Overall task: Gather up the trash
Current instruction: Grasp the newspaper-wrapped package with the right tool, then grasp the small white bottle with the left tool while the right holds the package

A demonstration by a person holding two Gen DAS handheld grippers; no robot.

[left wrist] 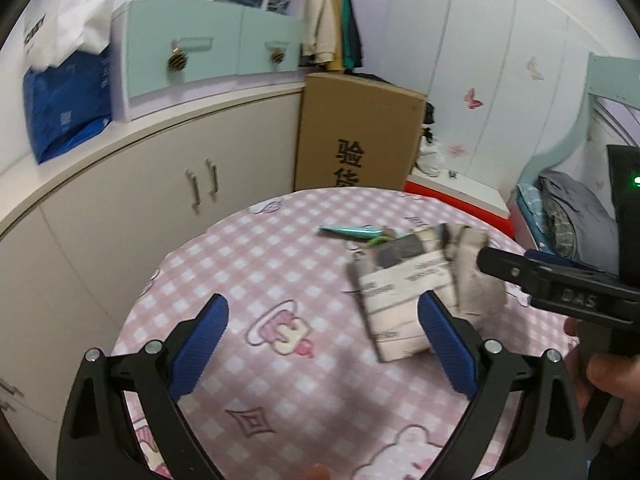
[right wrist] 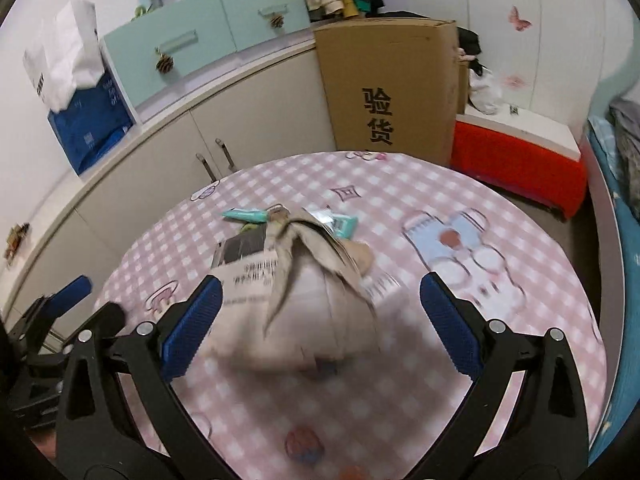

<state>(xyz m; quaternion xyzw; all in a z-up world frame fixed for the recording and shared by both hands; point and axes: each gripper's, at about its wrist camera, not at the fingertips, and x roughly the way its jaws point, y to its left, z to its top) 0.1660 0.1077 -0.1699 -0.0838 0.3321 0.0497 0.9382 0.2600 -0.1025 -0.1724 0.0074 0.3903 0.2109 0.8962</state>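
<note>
A round table with a pink checked cloth (left wrist: 248, 264) (right wrist: 460, 184) carries a pile of trash. A crumpled, blurred newspaper (right wrist: 304, 292) (left wrist: 404, 288) lies in the middle, with teal wrappers (right wrist: 340, 222) (left wrist: 352, 232) behind it. My right gripper (right wrist: 322, 312) is open, its blue fingers either side of the newspaper, just above it. My left gripper (left wrist: 324, 344) is open and empty over the cloth, its right finger in front of the paper's edge. The right gripper's black body (left wrist: 560, 288) shows at the right in the left wrist view.
A tall cardboard box (right wrist: 392, 84) stands behind the table. Cream cabinets (left wrist: 160, 184) with mint drawers (left wrist: 208, 56) curve along the left. A red box (right wrist: 520, 160) and a bed (right wrist: 616, 184) are to the right. A blue bag (left wrist: 64, 112) sits on the counter.
</note>
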